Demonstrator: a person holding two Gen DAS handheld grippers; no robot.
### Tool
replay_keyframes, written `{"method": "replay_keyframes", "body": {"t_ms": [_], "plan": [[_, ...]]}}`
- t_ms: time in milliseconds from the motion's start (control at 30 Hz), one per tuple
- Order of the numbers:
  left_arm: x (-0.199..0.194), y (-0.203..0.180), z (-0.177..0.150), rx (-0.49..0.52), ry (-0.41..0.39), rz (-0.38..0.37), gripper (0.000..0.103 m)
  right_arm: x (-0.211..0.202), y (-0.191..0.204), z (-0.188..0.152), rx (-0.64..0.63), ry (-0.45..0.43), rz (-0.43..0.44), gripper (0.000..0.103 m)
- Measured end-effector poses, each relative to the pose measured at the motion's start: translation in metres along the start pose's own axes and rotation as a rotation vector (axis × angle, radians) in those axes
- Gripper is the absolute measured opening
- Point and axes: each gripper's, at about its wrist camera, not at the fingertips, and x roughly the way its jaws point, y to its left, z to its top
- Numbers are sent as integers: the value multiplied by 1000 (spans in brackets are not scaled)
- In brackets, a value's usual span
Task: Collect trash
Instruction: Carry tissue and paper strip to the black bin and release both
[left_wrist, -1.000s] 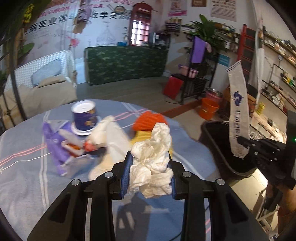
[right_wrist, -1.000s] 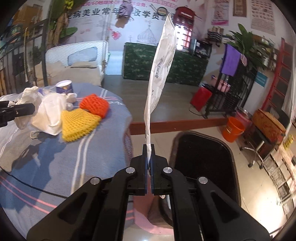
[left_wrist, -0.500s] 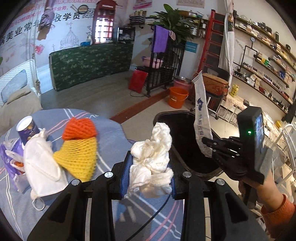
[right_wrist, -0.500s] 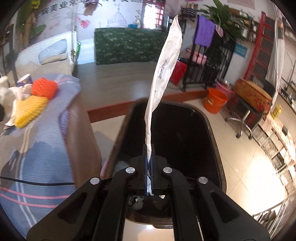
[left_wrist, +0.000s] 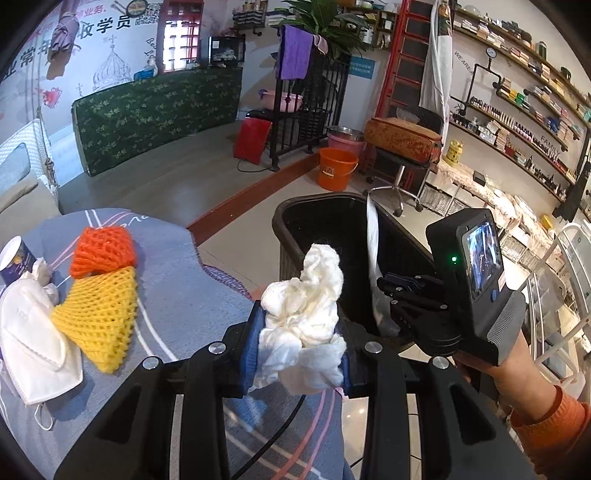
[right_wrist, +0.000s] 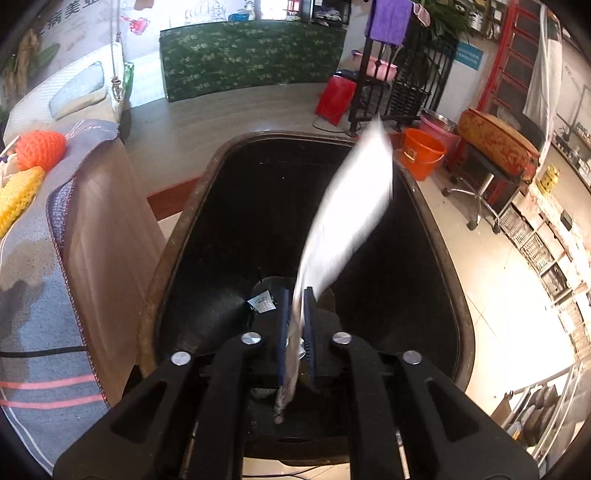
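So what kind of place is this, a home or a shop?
Probably a small shop or salon rather than a home: long wall shelves lined with small bottles and boxes, large painted lettering on the wall, and a rolling stool on the tiled floor.

A cloth-covered table (left_wrist: 192, 280) bears orange netting (left_wrist: 103, 249), yellow netting (left_wrist: 98, 319), a mask (left_wrist: 31, 347) and a cup (left_wrist: 14, 258).

Sunlit shop floor (left_wrist: 155, 184), shelved walls (left_wrist: 517, 99)
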Motion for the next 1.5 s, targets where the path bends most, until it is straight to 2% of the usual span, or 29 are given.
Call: {"method": "replay_keyframes", "body": {"t_ms": [33,100,333,700,1100,1200,1300,1367,1467,1500], "plan": [[1,-3,1,6,2,-3,34,-3,-2,-1,7,-12,-1,38],[5,-8,2,20,5,-12,34,-12,-5,-2,25,-52,-8,57],[21,-22,11,55,26,-41,33,-34,-26,0,88,-108,-37,58],[55,-51,27,97,83,-105,34,-75,-64,-11,187,-165,-131,60],[98,-80,34,154,167,-99,35,-100,-84,-25,248,-206,-182,61],[102,-81,36,157,171,-89,39,-104,-87,-27,262,-211,-185,68],[103,-82,36,153,181,-90,54,-107,-88,-29,271,-218,-190,68],[100,-82,36,166,165,-80,70,-108,-90,-29,277,-220,-195,69],[97,-84,37,179,151,-68,81,-110,-95,-29,291,-224,-193,71],[95,-83,38,178,145,-63,82,-111,-94,-29,294,-226,-192,72]]}}
